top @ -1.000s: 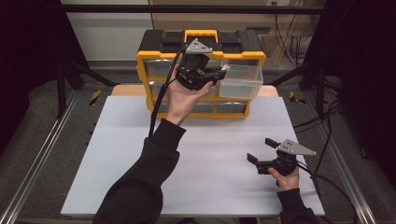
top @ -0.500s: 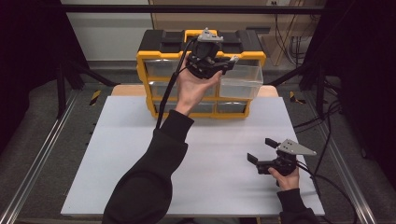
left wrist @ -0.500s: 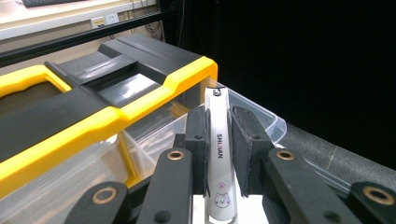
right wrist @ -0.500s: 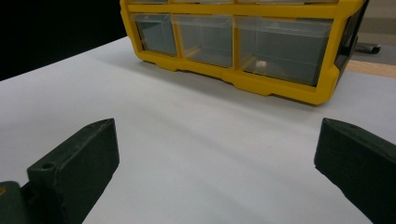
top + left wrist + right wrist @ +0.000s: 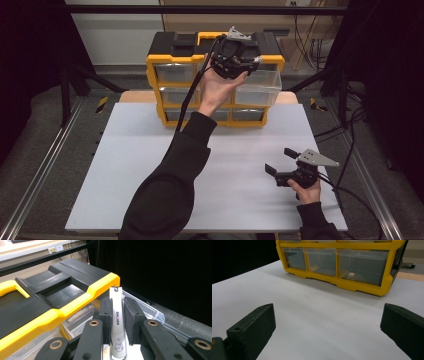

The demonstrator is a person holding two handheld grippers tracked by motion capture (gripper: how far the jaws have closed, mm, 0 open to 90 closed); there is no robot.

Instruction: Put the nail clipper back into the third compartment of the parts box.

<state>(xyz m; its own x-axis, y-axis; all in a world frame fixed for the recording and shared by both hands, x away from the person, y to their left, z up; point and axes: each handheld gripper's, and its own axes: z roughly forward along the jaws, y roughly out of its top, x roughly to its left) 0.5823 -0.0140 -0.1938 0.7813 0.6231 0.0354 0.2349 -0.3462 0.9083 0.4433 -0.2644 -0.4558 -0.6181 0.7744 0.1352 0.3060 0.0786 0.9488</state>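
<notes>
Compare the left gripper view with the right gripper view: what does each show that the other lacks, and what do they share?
Left gripper view: the left gripper shut on a slim white nail clipper printed with a small cat, above the organizer's black top and a pulled-out clear drawer.

Right gripper view: the right gripper open and holding nothing, low over the white tabletop, facing closed drawers, one with a small item.

Both: the yellow drawer organizer.

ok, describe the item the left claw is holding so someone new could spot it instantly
Start at the yellow-and-black drawer organizer at the table's far edge. The left claw is raised by its top right corner, above a pulled-out clear drawer. Clamped between the pads is a slim white nail clipper, printed SHIJIAN with a small cat face.
</notes>
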